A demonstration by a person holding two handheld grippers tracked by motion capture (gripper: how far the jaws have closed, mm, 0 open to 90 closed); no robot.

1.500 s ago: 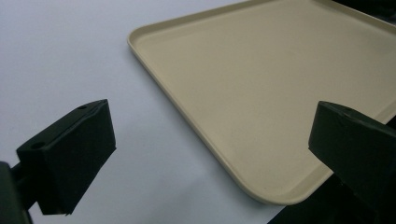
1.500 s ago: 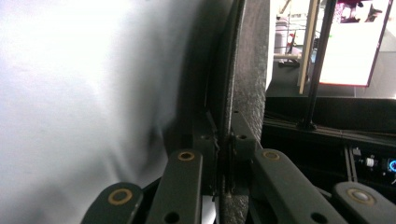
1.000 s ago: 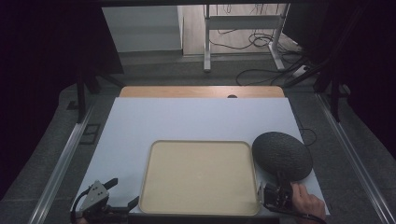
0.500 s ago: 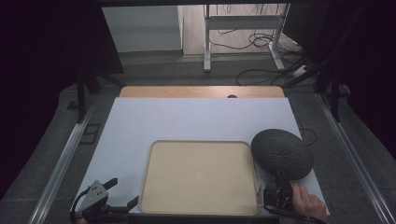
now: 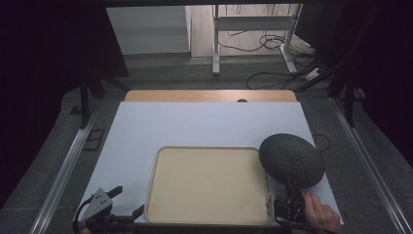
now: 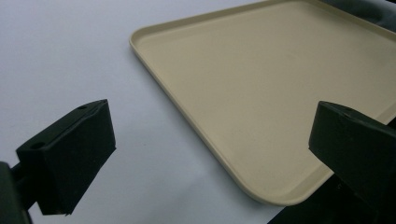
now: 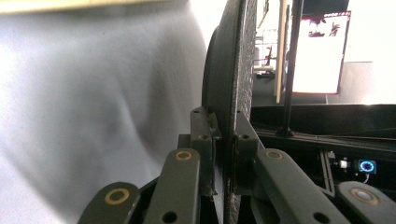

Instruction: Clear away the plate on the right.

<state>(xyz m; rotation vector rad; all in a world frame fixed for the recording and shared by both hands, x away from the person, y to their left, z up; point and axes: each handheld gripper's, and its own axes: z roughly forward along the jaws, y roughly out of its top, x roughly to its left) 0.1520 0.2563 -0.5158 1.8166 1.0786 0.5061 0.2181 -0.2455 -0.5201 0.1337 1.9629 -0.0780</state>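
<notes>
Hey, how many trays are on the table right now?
1. The beige tray lies flat on the table's near side, between the two grippers, beside the dark round plate held at its right.

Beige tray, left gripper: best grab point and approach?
Take the tray by its raised rim at the near left corner, coming in level from the person's side. It lies flat on the table, so only the thin lip gives purchase. The left gripper, jaws open, sits beside that corner.
</notes>
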